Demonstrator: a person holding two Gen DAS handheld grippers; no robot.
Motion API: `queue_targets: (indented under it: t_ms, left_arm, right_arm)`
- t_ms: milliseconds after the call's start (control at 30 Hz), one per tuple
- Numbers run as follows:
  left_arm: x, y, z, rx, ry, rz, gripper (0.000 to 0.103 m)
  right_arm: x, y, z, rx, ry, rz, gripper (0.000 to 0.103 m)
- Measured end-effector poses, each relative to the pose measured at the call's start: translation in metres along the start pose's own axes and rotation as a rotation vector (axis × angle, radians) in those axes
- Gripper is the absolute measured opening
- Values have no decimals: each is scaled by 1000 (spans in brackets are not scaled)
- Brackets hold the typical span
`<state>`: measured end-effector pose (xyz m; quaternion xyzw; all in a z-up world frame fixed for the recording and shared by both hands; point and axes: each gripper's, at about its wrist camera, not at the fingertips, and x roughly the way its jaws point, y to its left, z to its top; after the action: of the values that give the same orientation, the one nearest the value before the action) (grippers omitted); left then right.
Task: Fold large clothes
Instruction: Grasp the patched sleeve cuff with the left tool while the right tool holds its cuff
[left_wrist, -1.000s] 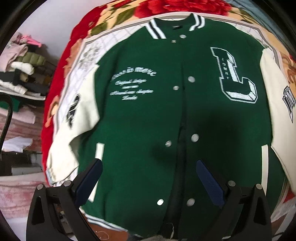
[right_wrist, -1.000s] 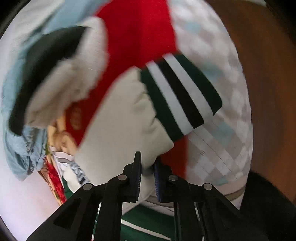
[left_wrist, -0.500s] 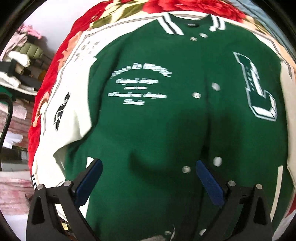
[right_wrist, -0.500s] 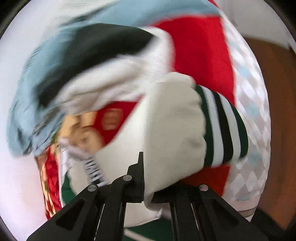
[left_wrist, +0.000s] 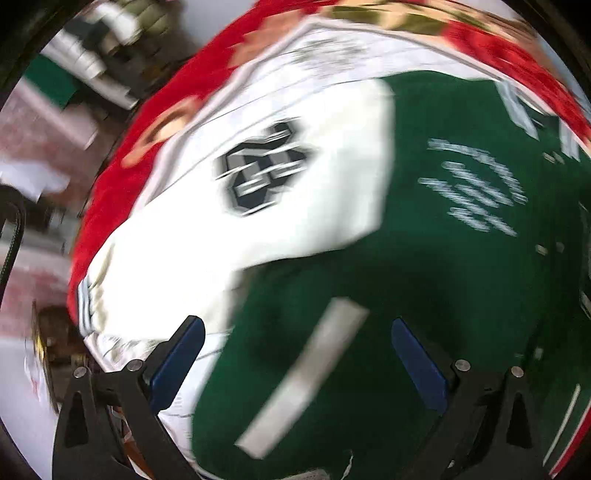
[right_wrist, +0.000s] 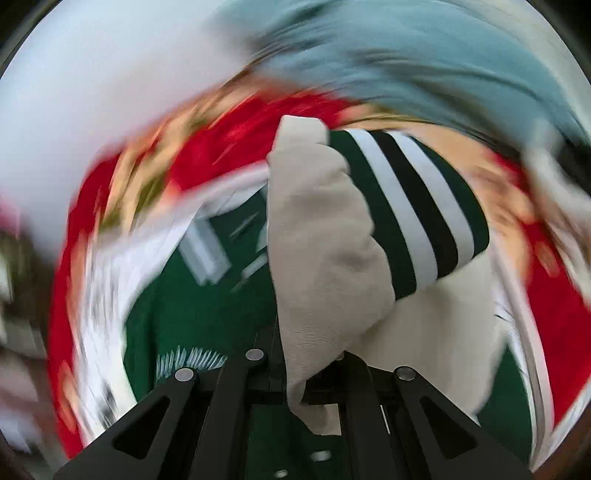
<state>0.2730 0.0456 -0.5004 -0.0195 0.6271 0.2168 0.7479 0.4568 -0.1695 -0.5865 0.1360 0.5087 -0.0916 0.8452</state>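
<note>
Green, cream-sleeved jacket, blurred, apparently flat; right claw pinches one sleeve.

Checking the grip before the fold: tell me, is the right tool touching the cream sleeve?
Touching. The right wrist view shows the right tool shut on the cream sleeve, fabric pinched between its fingers.

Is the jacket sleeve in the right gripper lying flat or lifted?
Lifted. The cream sleeve is pinched in the shut right gripper, its striped cuff bunched up above the green jacket.
</note>
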Motion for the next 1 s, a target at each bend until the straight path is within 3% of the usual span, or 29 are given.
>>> queue_targets:
  t_ms: [67,133,200,267,333,400,467,600,700,800,867,933,967,1000]
  left_arm:
    - [11,26,-2,-51,22,24,103]
    - [19,47,-7,-83,40,45,103]
    - [25,68,-13,-107,53,58,103]
    - [28,89,-19,-131,68,64,103]
    - [31,115,-25,-176,89,60,103]
    - [36,142,-33,-234,116,48,103]
    - [44,163,-41,-297,155,33,103]
    - [79,208,-58,-489,256,-96,103]
    - [116,246,-68,-723,322,-250,103]
    - [155,277,-78,-932,362,-333,102]
    - [172,294,-80,-1029,357,-325,102]
    - [174,314,-74,-1100,300,-268,96]
    - [171,323,-68,-1108,264,-220,88]
    - [166,330,-62,-1099,231,-175,72]
  right_arm:
    - [38,71,-24,-188,75,2,5]
    - [80,126,-53,-379,210,-40,6]
    - [112,159,-82,-506,322,-41,15]
    - [115,169,-96,-550,366,28,46]
    - [87,165,-94,-498,351,197,58]
    - [57,152,-92,-437,333,314,61]
    - [34,133,-85,-341,325,376,65]
    - [43,87,-70,-125,408,376,67]
    - [67,67,-73,-42,468,314,67]
    - [82,55,-76,17,498,322,67]
    - [89,60,-83,27,508,318,67]
    - [91,63,-89,34,520,321,67]
    - [91,67,-93,35,522,330,67]
    - [90,71,-96,26,520,333,67]
